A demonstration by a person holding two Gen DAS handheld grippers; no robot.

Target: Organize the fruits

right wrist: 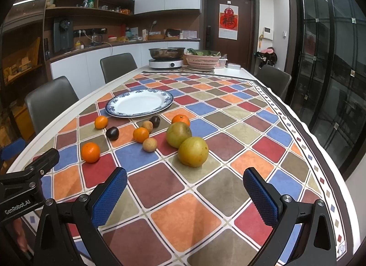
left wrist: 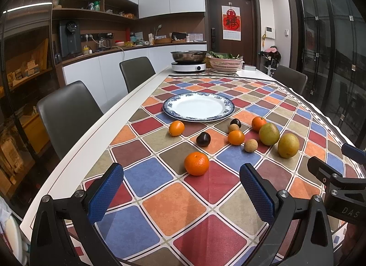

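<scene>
Both grippers are held low over the checked tablecloth, nothing between their blue pads. The left gripper is spread wide at the bottom of the left wrist view; the right gripper is likewise spread at the bottom of the right wrist view. The fruits are scattered mid-frame on the cloth: 4 oranges, the nearest mandarin just beyond the left gripper, 2 dark plums, 2 small tan longans, and 2 yellow-green pears touching, ahead of the right gripper. A blue-rimmed white plate is seen beyond them.
</scene>
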